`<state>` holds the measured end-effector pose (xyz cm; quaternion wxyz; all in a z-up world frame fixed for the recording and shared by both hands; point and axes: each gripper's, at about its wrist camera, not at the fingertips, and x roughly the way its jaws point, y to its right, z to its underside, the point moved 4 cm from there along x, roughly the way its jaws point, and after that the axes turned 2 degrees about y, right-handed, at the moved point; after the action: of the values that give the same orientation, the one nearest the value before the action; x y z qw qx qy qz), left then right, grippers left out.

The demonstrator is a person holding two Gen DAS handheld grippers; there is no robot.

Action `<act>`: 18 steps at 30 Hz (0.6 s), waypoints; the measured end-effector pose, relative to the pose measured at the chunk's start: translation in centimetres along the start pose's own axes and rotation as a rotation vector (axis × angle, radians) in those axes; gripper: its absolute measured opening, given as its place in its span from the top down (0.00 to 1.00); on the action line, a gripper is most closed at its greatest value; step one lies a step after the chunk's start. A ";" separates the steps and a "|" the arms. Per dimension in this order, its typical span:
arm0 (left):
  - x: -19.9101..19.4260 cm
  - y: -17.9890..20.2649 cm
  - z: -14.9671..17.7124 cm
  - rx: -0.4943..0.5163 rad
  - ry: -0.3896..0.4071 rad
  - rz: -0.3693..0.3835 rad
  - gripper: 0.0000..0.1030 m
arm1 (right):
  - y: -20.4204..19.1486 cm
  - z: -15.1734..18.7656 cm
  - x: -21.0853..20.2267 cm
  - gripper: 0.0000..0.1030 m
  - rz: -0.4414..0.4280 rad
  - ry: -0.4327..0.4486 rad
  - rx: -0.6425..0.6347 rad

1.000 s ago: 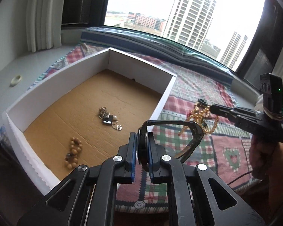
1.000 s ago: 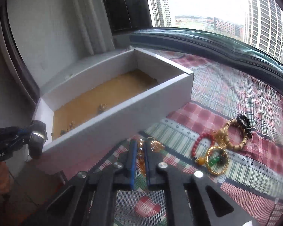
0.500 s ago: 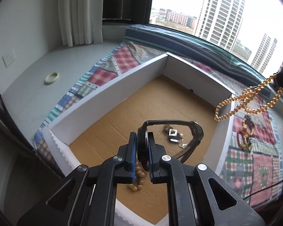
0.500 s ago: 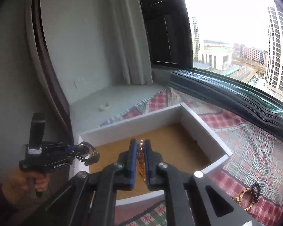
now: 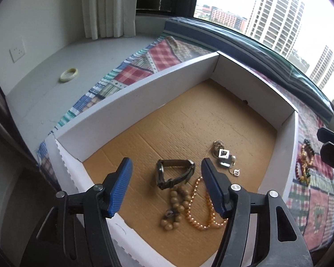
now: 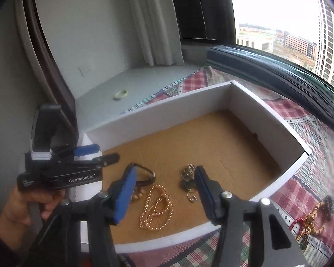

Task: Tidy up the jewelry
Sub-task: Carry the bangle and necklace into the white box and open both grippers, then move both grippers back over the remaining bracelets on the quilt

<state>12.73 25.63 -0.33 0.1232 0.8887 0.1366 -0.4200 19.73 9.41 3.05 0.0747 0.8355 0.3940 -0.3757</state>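
A white box (image 5: 144, 89) with a brown cardboard floor holds a dark watch (image 5: 173, 173), a gold bead necklace (image 5: 200, 209), a brown bead bracelet (image 5: 176, 207) and a silver chain piece (image 5: 223, 158). My left gripper (image 5: 167, 178) is open and empty just above the watch. My right gripper (image 6: 164, 184) is open and empty above the gold necklace (image 6: 155, 207); the watch (image 6: 142, 175) and silver piece (image 6: 188, 180) lie beside it. The left gripper (image 6: 95, 153) shows in the right wrist view at the box's left end.
More bracelets (image 5: 304, 164) lie on the patchwork cloth (image 5: 311, 202) right of the box, also in the right wrist view (image 6: 311, 218). A pale bangle (image 5: 69, 75) lies on the grey sill by the curtain. The window runs along the far side.
Both grippers have opened. The watch dropped from the left gripper and the gold necklace from the right gripper; both now lie on the box floor.
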 end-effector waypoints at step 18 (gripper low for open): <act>-0.4 25.8 11.6 0.386 0.010 0.368 0.11 | 17.0 18.1 -11.9 0.36 0.449 0.080 0.283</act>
<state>13.12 -2.40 -4.47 0.0249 0.9077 -0.1095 -0.4044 16.76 -16.96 -4.44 0.0230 0.9183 0.1450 -0.3677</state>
